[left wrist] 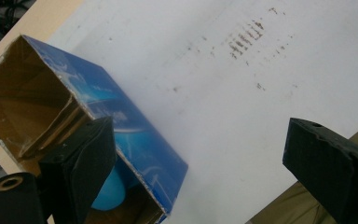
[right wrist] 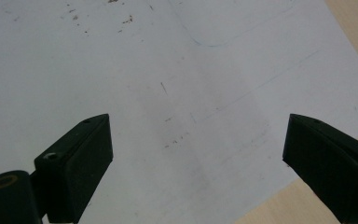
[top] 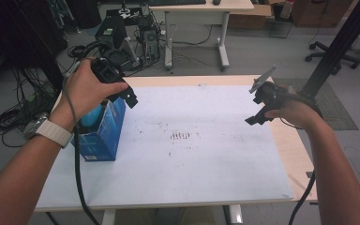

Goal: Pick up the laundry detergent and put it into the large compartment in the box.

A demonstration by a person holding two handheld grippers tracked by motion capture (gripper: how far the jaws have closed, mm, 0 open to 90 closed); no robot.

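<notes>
From the high view, the blue box (top: pixel 104 133) stood open-topped near the table's left edge, on the white sheet (top: pixel 192 154) covering the table (top: pixel 288 145). Inside it sat a pale blue rounded object (top: pixel 92 116) — too little showed to name it. The left gripper (top: pixel 127 96) hung just above the box's top, held in the person's left hand (top: pixel 86 91). Over by the right edge, the right gripper (top: pixel 258 117) hovered above bare sheet, well apart from the box.

On to the left gripper view: jaws spread wide, nothing between them. The box (left wrist: pixel 135 140) lay below, glossy blue print outside, raw brown card inside, with worn, fraying rims. The blue object (left wrist: pixel 109 191) peeked out behind the left jaw.

The right gripper view: jaws wide apart there too, above scuffed white sheet (right wrist: pixel 177 84), and empty.

My read: that box looked like thin card, light, easily crushed, so a gentle pinch on one wall near a corner seemed wisest. The rounded thing looked smooth, possibly slippery.
</notes>
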